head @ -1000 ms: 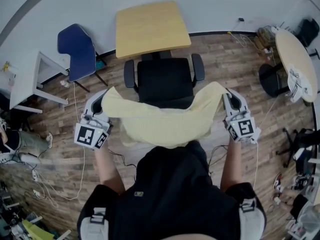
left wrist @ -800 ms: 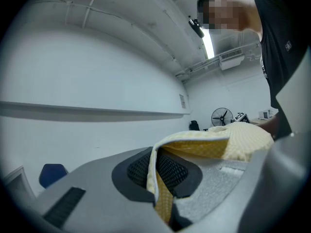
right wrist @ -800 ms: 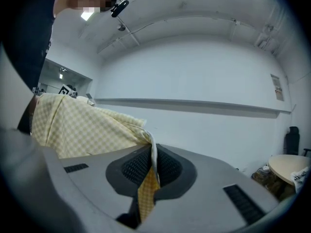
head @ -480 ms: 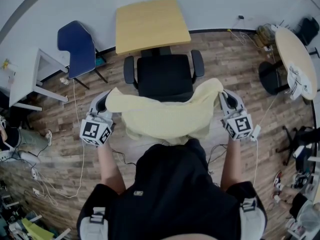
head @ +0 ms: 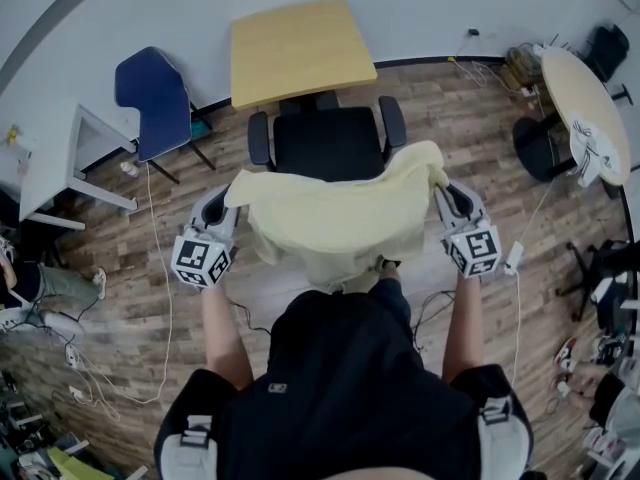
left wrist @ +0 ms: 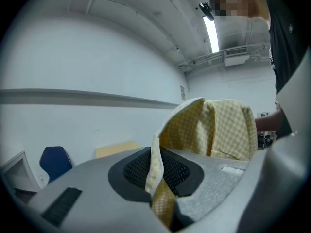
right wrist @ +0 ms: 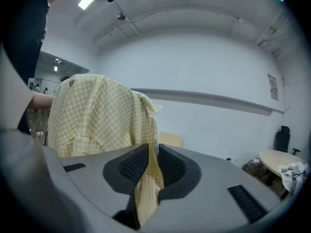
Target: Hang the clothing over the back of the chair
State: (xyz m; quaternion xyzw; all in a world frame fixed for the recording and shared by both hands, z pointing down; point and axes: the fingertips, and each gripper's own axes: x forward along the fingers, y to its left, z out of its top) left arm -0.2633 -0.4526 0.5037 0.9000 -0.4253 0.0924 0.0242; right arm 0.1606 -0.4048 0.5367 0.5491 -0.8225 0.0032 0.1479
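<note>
A pale yellow checked shirt hangs spread between my two grippers, just in front of the black office chair and covering the chair's near edge. My left gripper is shut on the shirt's left end. My right gripper is shut on its right end. In both gripper views the cloth is pinched between the black ribbed pads and rises up out of the jaws. The chair's back is hidden under the shirt in the head view.
A light wooden table stands beyond the chair against the wall. A blue chair and a white table are at the left. A round table is at the right. Cables trail on the wood floor.
Both grippers have carried the shirt forward and up toward the chair; the cloth now covers more of the seat's near edge. Both stay shut on it.
</note>
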